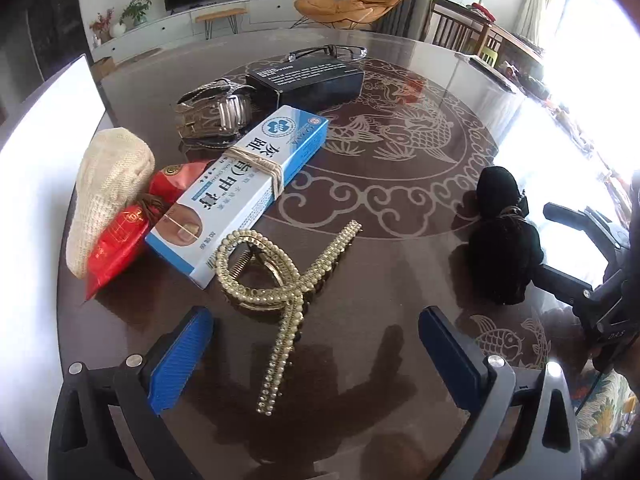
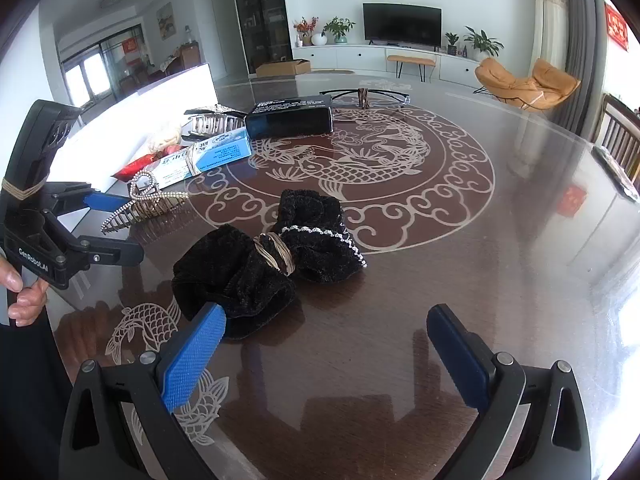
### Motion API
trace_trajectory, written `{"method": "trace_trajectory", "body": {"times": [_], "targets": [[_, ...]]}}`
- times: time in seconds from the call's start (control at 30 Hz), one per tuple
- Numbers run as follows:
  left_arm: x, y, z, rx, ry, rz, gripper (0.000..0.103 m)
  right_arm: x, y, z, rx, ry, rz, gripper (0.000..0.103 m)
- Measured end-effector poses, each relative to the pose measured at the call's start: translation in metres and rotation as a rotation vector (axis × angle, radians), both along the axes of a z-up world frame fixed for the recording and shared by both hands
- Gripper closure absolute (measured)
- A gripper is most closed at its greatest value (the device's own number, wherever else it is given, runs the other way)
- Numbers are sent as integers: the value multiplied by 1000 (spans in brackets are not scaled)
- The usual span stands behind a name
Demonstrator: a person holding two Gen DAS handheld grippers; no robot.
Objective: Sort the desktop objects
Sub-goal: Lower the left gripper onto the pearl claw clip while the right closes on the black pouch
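Observation:
My left gripper point(image 1: 316, 344) is open and empty just above the table, its blue pads on either side of the near end of a gold pearl hair claw point(image 1: 280, 284). The claw also shows in the right wrist view point(image 2: 144, 200). My right gripper point(image 2: 324, 344) is open and empty, with its left pad point(image 2: 192, 356) close to a black velvet bow point(image 2: 264, 268) tied with a cord. The bow shows at the right in the left wrist view point(image 1: 504, 240). Behind the claw lies a blue and white ointment box point(image 1: 244, 188).
At the left lie a cream knitted item point(image 1: 108, 196) and a red packet point(image 1: 120, 240). Further back are a metal hair claw point(image 1: 216, 116), a black box point(image 1: 308, 80) and glasses point(image 1: 328, 53). A white board point(image 1: 44, 152) stands at the table's left edge. The glass table point(image 1: 400, 200) has a fish pattern.

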State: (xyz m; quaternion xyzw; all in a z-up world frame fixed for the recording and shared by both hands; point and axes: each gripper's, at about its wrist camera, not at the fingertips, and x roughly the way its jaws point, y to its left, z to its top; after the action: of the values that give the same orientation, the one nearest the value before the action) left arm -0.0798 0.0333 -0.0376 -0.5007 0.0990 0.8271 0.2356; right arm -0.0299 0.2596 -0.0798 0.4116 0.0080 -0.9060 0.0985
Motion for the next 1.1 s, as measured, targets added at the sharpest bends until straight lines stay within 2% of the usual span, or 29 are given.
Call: {"method": "trace_trajectory", "body": {"times": [0.03, 0.1, 0.2, 0.33, 0.5, 0.53, 0.57, 0.63, 0.83, 0.97, 1.0, 1.03, 1.1], "targets": [[-5, -4, -2, 7, -17, 19, 0, 0, 0, 0, 3, 0, -1, 2], [-7, -13, -2, 69, -48, 25, 0, 0, -1, 0, 7, -1, -3, 2], [3, -22, 2, 172, -106, -36, 0, 0, 0, 0, 5, -4, -1, 2], [0, -25, -1, 71, -45, 11, 0, 0, 0, 0, 6, -4, -2, 2], [-15, -17, -5, 84, -38, 33, 0, -1, -1, -1, 14, -7, -3, 2], [-14, -14, -4, 87, -28, 26, 7, -1, -1, 0, 14, -6, -4, 2], [-12, -10, -2, 69, 0, 22, 26, -1, -1, 0, 13, -7, -4, 2], [-10, -1, -1, 31, 34, 14, 44, -1, 0, -1, 11, -9, -7, 2], [2, -31, 10, 91, 39, 106, 45, -3, 1, 0, -17, -43, -9, 2], [6, -33, 25, 155, 67, 173, 45, -9, -3, 14, -154, -71, 12, 2], [10, -35, 29, 171, 78, 182, 49, -17, -9, 15, -166, -93, 17, 2], [12, -38, 33, 182, 84, 193, 57, -26, -16, 14, -167, -122, 23, 2], [15, -46, 40, 223, 79, 221, 64, -44, -33, 7, -108, -170, 24, 3]]}}
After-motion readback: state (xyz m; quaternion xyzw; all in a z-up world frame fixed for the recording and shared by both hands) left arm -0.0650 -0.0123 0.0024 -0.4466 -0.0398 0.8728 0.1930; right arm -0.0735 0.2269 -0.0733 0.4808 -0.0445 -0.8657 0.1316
